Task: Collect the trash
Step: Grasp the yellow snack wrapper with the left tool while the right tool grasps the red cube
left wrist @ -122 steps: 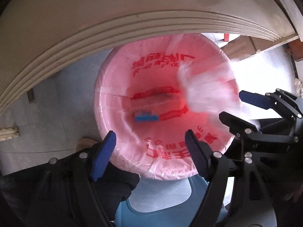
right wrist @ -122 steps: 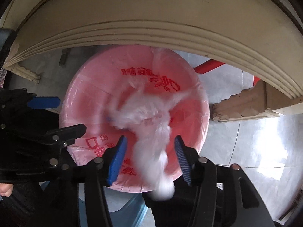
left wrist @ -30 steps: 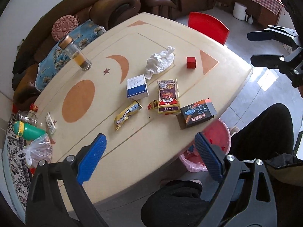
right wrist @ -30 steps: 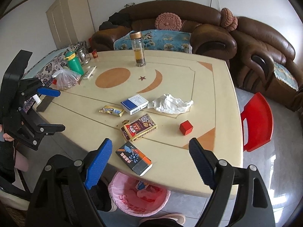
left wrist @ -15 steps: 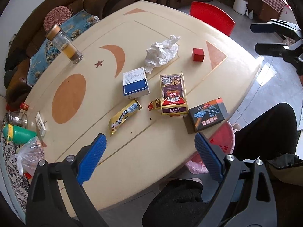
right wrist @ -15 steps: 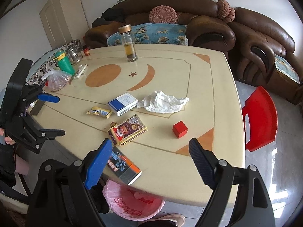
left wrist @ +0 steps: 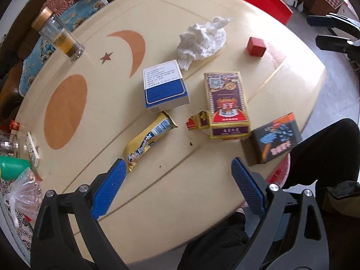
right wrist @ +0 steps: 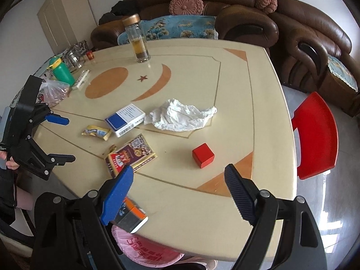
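Closing in on the tabletop (left wrist: 202, 202) with both tools, after dropping tissue into the pink bin (right wrist: 146, 252) seconds ago and pulling up and away from it. Moving lower and nearer than half a second back, with the litter looming larger in both views. Signalling, in all likelihood, one load binned and a fresh pick starting.

Holding the left tool (left wrist: 177, 184) wide open and empty, hovering above the near edge. Lying just ahead of its left fingertip, nearly touching it in this view: a yellow wrapper (left wrist: 148, 140). Sitting farther on, a blue-and-white box (left wrist: 165, 87), and beyond that a crumpled tissue (left wrist: 202, 41). Resting ahead and to the right, a red-and-gold box (left wrist: 227, 103), with two small packets (left wrist: 198, 122) touching its left side. Perching at the table's edge ahead of the right fingertip, a dark box (left wrist: 273, 139).

Keeping the right tool (right wrist: 177, 193) equally wide and empty, raised above the near edge. Standing between its fingers and somewhat ahead, a red cube (right wrist: 203, 155); lying well beyond that, the tissue (right wrist: 180, 114). Overhanging the rim under its left finger, the dark box (right wrist: 131, 213), directly above the bin waiting below.

Remaining on top: wrapper, tissue, boxes and packets, so much of the job looking undone. Favouring, by position, the wrapper for the left tool and either the cube or the dark box for the right.
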Tool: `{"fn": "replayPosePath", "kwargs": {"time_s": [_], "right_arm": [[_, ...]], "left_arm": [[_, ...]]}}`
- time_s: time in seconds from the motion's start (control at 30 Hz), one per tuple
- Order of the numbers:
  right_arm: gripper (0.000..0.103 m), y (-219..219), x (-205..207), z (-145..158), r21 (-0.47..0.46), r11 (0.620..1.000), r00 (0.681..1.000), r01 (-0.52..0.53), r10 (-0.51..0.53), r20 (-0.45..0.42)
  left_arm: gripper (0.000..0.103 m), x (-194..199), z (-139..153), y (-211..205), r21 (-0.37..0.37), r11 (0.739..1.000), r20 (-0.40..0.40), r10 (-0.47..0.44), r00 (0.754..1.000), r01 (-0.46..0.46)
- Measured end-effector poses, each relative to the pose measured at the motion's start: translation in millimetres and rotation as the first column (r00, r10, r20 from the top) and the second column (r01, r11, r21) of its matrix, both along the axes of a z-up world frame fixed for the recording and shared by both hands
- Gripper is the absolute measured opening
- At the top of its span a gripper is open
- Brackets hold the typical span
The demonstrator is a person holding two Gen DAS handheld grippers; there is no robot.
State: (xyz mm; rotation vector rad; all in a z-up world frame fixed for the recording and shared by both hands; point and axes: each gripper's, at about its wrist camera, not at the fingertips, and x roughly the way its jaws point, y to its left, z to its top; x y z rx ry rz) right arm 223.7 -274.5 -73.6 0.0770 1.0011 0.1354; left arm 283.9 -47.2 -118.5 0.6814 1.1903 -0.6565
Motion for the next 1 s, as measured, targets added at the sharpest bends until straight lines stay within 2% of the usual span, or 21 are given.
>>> {"fn": "replayPosePath", "kwargs": {"time_s": [0.47, 0.9, 1.0], "right_arm": [[0.081, -7.5, 49.6, -57.1, -0.035, 0.999, 0.994, -0.027, 0.023, -0.107], [0.081, -7.5, 80.1, -101.1, -0.047, 0.997, 0.982, -0.053, 0.044, -0.182], [0.081, -6.9, 81.3, -105.1, -0.051, 0.997, 0.982, -0.054, 0.044, -0.183]], "left_arm": [[0.092, 44.9, -56.8, -4.2, 0.054, 0.999, -0.086, -0.002, 0.996, 0.006], [0.092, 77.7, -80.8, -3.0, 0.066, 0.997, -0.121, -0.019, 0.992, 0.028], [0.092, 86.3, -82.7, -1.1, 0.046, 0.999, -0.130, -0.019, 0.991, 0.026]]}}
